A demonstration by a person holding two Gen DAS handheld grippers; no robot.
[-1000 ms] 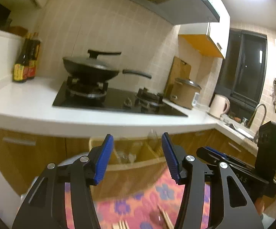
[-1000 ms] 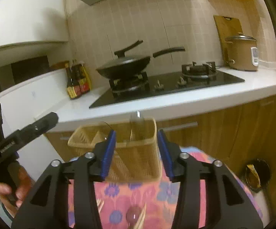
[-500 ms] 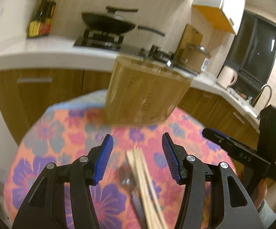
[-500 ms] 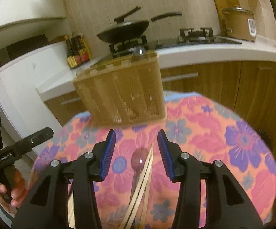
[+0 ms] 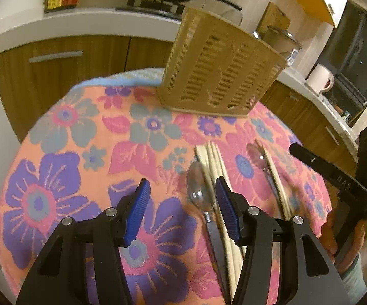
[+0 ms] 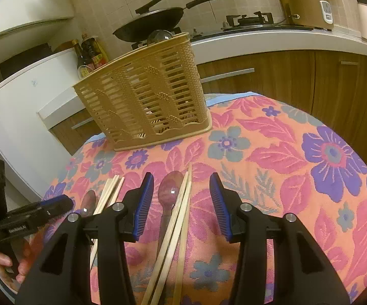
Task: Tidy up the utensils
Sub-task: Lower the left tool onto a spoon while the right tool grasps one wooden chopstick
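Note:
A tan slotted utensil basket (image 5: 221, 68) (image 6: 148, 94) stands at the far side of a floral tablecloth (image 5: 87, 137) (image 6: 285, 152); a spoon bowl pokes above its rim (image 6: 159, 35). Two groups of utensils lie on the cloth. A metal spoon (image 5: 198, 193) (image 6: 88, 203) lies beside wooden chopsticks (image 5: 215, 162) (image 6: 109, 190), just right of my open, empty left gripper (image 5: 182, 211). A second spoon (image 6: 169, 193) (image 5: 256, 153) and chopsticks (image 6: 181, 211) (image 5: 277, 178) lie between the fingers of my open, empty right gripper (image 6: 182, 208), which hovers above them.
Behind the table runs a white counter (image 6: 259, 38) with wooden cabinets, a gas hob with a black wok (image 6: 153, 23), sauce bottles (image 6: 90, 56), a rice cooker (image 6: 308, 5) and a kettle (image 5: 319, 78). The table's edges drop off on all sides.
Both grippers have tilted down from the counter towards the table and come closer to the utensils. The utensils and the basket have not moved. Both grippers stay open.

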